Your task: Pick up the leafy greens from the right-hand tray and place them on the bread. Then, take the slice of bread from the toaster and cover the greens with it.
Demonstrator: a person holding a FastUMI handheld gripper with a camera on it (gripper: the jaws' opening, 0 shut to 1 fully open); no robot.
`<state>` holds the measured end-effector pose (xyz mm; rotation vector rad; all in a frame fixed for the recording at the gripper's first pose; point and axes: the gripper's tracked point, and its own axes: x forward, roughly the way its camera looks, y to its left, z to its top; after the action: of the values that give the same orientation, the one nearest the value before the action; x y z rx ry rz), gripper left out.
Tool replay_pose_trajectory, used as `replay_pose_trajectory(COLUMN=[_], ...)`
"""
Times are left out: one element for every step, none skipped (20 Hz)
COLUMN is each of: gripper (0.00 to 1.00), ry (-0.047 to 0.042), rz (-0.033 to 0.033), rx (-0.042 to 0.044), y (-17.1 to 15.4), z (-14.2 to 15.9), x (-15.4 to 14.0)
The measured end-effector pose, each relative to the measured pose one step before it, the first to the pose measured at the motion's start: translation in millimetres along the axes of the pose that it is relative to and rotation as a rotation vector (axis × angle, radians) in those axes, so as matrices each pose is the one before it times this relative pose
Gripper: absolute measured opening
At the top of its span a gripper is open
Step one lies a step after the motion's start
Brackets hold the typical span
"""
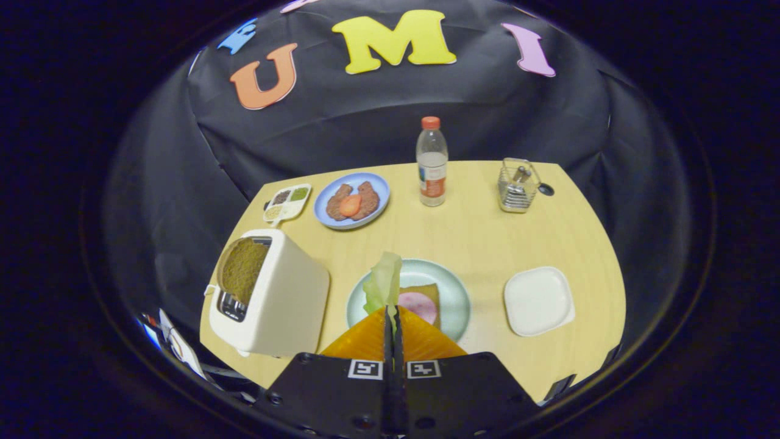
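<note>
The gripper [390,317] is pinched tight on the greens [384,283], which stand up from its fingertips; the bread [426,296] lies on the plate [454,286] just ahead, slightly right.

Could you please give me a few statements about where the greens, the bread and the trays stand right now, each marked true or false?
1. The claw is shut on the leafy greens. True.
2. The greens hang above the pale green plate that carries the bread. True.
3. The white tray to the right of that plate is piled with greens. False: nothing lies on it.
4. The toaster has no bread in it. False: a brown bread slice stands up out of its slot.
5. The water bottle lies on its side. False: it stands upright on the table.
</note>
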<state>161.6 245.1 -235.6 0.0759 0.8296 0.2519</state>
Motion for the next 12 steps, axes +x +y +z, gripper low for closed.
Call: replay_pose_trajectory(gripper=[0.0,0.0,0.0,0.0,0.0,0.0,0.0,0.0,0.0,0.0,0.0,0.0], ry=[0.01107,0.01342,0.00839,0.00678,0.01228,0.00956,0.01438,0.01654,0.0139,0.00764,0.00704,0.00938], rz=[0.01366,0.01036,0.00743,0.00228,-0.00449,-0.00196,-0.00774,-0.01772,-0.01562,-0.02017,-0.02084,-0.0157], rx=[-0.00498,-0.00696,-0.00332,-0.00096,-0.00296,-0.00192,0.00162,0.00904,0.01429,0.01569,0.01787,0.02118], y=[13.74,11.57,9.15,6.44,2.09,-0.03,-3.32,-7.61,-7.78,-9.92,-10.81,-9.95], z=[-1.13,-2.38,-0.93,-0.59,-2.9,-2.29,-2.77,-1.6,-2.07,0.5,0.19,0.42], x=[6.9,7.08,7.39,7.71,7.95,8.75,8.67,7.94,9.04,8.04,8.1,5.93])
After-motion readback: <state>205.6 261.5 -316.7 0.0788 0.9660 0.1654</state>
